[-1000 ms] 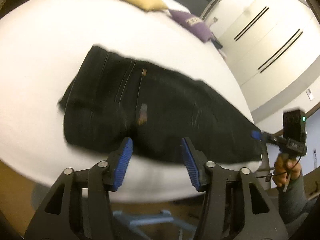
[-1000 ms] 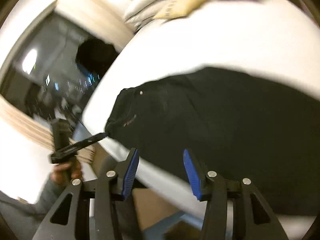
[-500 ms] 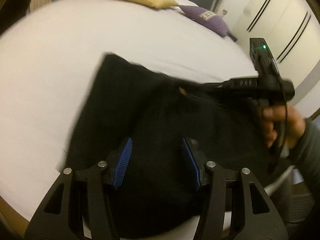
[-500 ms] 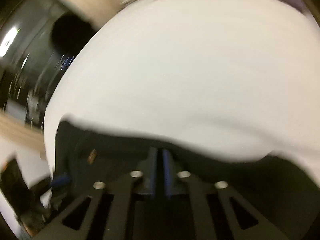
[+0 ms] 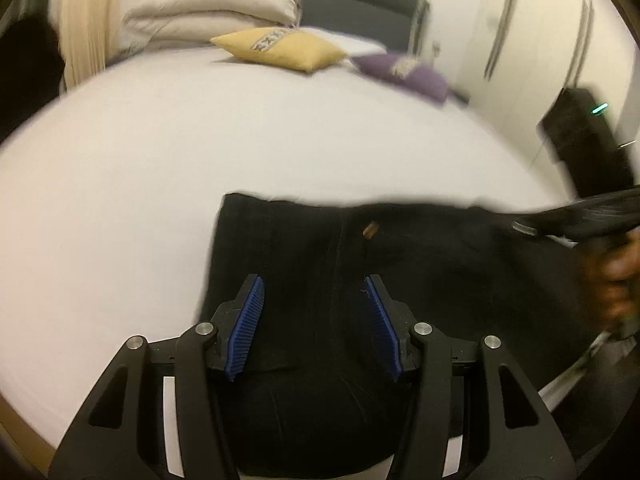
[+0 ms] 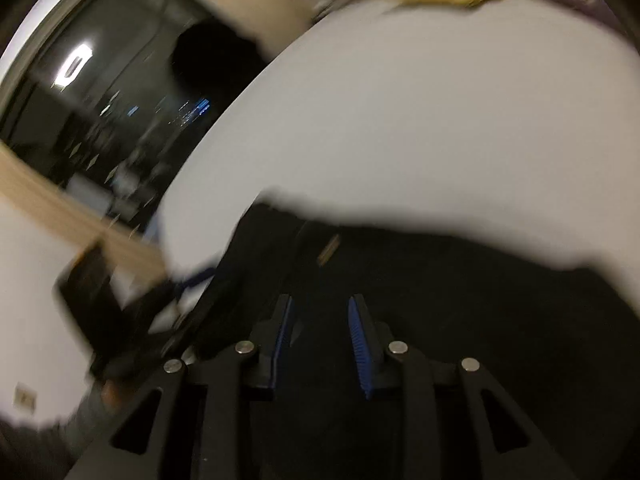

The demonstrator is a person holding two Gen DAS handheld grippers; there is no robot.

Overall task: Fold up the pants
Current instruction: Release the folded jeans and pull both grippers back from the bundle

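Pants (image 5: 420, 280) lie doubled on the bed (image 5: 160, 160); my left gripper (image 5: 314, 320) hovers half-spread and empty, my right gripper (image 6: 320, 336) at its 3 o'clock is opening off the cloth, so I should flatten the top layer before the next fold.

A white bed (image 5: 168, 168) is filling most of both views, its sheet lying smooth. Black pants (image 5: 420, 264) are lying flat along the near edge, folded over, with a small tan tag showing on top. At the far end a yellow cushion (image 5: 280, 48) and a purple cushion (image 5: 404, 74) are resting side by side, with cream pillows (image 5: 216, 4) stacking up behind them on the left.
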